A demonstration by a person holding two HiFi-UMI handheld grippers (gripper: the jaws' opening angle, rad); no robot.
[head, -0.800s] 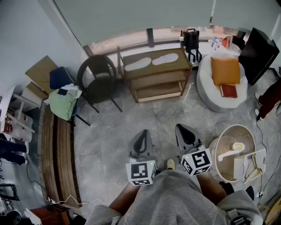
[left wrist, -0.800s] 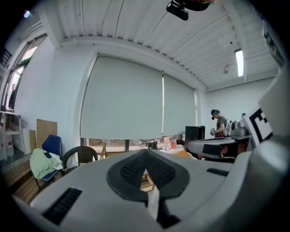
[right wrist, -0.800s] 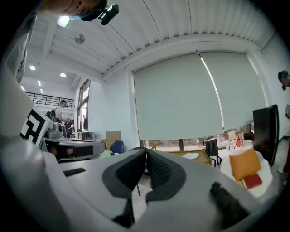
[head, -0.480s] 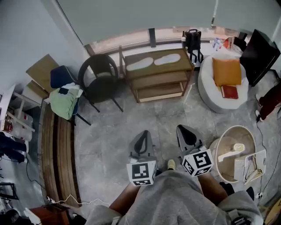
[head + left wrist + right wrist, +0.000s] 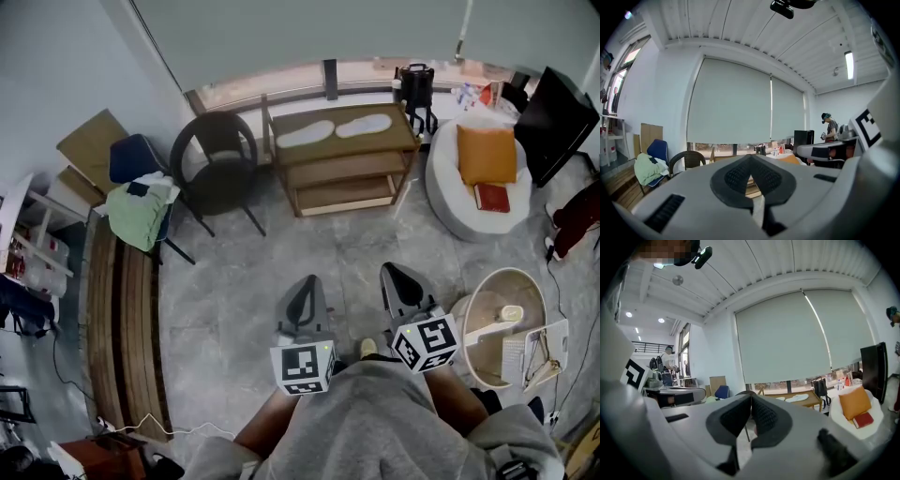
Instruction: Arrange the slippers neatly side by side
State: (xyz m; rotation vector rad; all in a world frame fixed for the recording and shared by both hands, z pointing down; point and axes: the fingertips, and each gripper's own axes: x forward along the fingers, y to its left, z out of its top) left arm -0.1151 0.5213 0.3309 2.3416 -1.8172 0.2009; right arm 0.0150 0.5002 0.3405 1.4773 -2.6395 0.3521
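Little had changed in the last moment; my left gripper (image 5: 305, 286) and right gripper (image 5: 394, 277) stayed pressed together and empty; the slippers (image 5: 305, 134) lay end to end atop the wooden rack (image 5: 375, 155), well apart from both; I judged the reach not yet begun.

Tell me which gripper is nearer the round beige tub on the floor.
Right. The right gripper is just left of the round beige tub; the left gripper is farther left.

Side by side just ahead of the lap (image 5: 375, 422), left gripper (image 5: 305, 284) and right gripper (image 5: 394, 274), jaws closed, empty, tipped slightly down
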